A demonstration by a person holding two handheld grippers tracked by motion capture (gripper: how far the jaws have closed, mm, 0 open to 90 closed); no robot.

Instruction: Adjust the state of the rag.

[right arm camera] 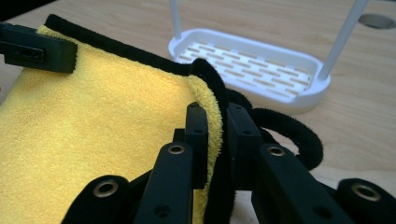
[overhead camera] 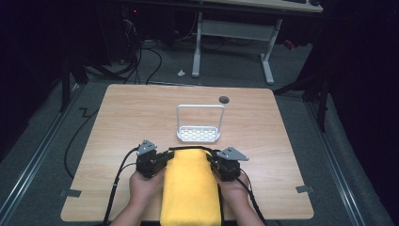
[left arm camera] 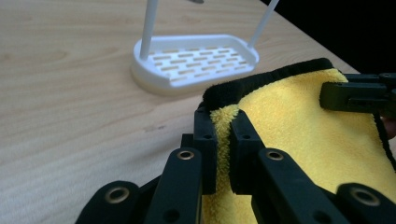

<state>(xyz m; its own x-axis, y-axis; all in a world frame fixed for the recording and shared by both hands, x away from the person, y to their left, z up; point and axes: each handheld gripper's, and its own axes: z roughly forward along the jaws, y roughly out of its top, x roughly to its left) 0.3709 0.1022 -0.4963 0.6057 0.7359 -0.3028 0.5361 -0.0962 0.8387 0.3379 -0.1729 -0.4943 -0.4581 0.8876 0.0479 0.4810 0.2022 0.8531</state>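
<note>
**Gripping a yellow cloth at both far corners, just short of the white rack**

Pinching the yellow cloth (overhead camera: 190, 188) at its far left corner with the left hand-held gripper (overhead camera: 157, 162), jaws closed tight on the pile and the black hem, as seen close up in the left gripper view (left arm camera: 223, 149). Clamping the far right corner the same way with the right hand-held gripper (overhead camera: 217, 165), jaws drawn narrow around the hem and yellow fabric in the right gripper view (right arm camera: 215, 140). Lying flat on the worktop (overhead camera: 131, 117), stretched between the two grippers, running from just near-side of the white rack (overhead camera: 198, 134) back to the near edge of the worktop and hanging over it. Edged in black along the far hem (left arm camera: 261, 77), nearest the rack but not touching it. Standing upright beyond the cloth: the rack, a slotted oval tray (right arm camera: 252, 65) with a tall looped handle (overhead camera: 200, 107). Sitting farther off behind the rack, to its right, a small dark round disc (overhead camera: 224, 99) set in the worktop. Wrapping each gripper body from behind, a hand on each side of the cloth: left hand (overhead camera: 143, 183), right hand (overhead camera: 235, 186). Trailing from the grippers toward the near edge, black cables (overhead camera: 115, 188). Looping beside the right jaws, between cloth corner and rack, a thick black cord (right arm camera: 299, 135).
</note>
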